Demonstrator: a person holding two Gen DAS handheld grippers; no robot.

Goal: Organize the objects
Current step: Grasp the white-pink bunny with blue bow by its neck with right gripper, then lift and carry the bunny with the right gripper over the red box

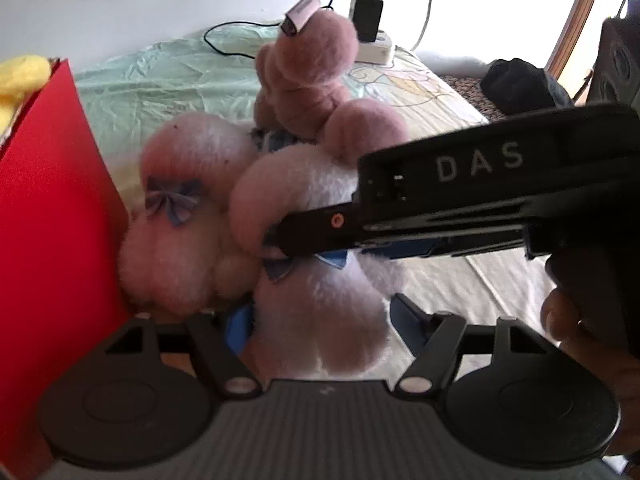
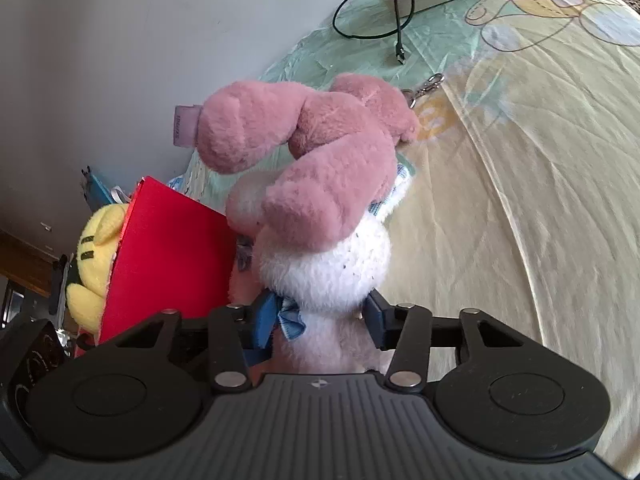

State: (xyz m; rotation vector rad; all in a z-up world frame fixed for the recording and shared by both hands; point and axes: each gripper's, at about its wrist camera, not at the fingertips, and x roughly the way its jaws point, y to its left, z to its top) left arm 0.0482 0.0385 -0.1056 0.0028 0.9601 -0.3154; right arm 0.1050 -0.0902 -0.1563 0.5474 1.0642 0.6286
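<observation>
Low in your frame, your left gripper (image 1: 320,320) has its blue-padded fingers spread on either side of the white-and-pink plush toy (image 1: 316,296), whose body fills the centre. Its pink ears rise toward the upper middle, one carrying a small fabric tag (image 1: 301,12). From the right edge your right gripper (image 1: 312,236), marked DAS, reaches in and presses against the plush near its blue bow. A red box (image 1: 52,220) stands along the left edge, touching the toy, with a yellow plush (image 1: 20,80) peeking over its top. Behind, a black charger (image 1: 366,16) sits on a power strip (image 1: 376,50) on the bedsheet (image 1: 160,80).
</observation>
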